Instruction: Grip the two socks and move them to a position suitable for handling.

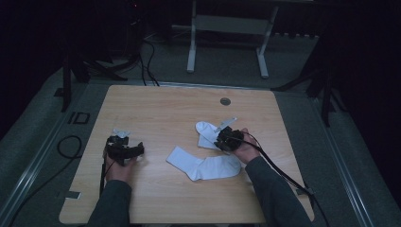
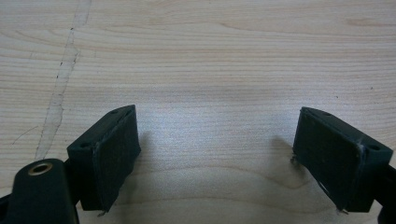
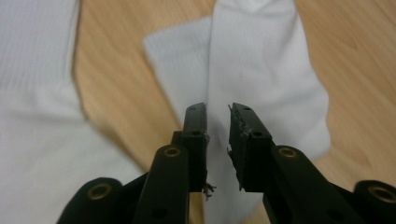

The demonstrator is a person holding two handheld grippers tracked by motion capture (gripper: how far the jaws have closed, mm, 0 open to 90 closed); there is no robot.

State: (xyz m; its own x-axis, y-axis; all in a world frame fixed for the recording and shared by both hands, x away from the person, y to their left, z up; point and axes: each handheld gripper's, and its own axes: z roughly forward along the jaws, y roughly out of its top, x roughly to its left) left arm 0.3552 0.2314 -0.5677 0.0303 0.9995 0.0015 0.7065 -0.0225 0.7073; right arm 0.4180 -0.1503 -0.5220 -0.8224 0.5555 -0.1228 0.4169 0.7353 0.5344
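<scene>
Here, two white socks lie on the wooden table (image 1: 156, 109), right of centre. The near sock (image 1: 203, 164) lies flat, cuff toward the left, toe end just beside the person's right hand (image 1: 246, 150). The far sock (image 1: 206, 134) lies just beyond it, partly under the right gripper (image 1: 229, 139). In the right gripper view, that gripper's jaws stand close together with a narrow gap between them, a fold of the far sock (image 3: 261, 79) running up into the gap; whether the pads actually pinch the cloth cannot be told. The near sock (image 3: 32, 116) shows at that view's left edge, with bare wood between the two. The left gripper (image 1: 124, 149) sits well apart from both socks, near the table's left side, held in the person's left hand (image 1: 118, 169). In the left gripper view its jaws stand wide apart over bare wood grain, nothing between them; a pale scuff line (image 2: 60, 88) runs along the table surface at that view's left. Dark sleeves enter from the near edge. Beyond the table, cables (image 1: 146, 61) lie on the floor, and a white frame (image 1: 227, 42) stands farther off.
</scene>
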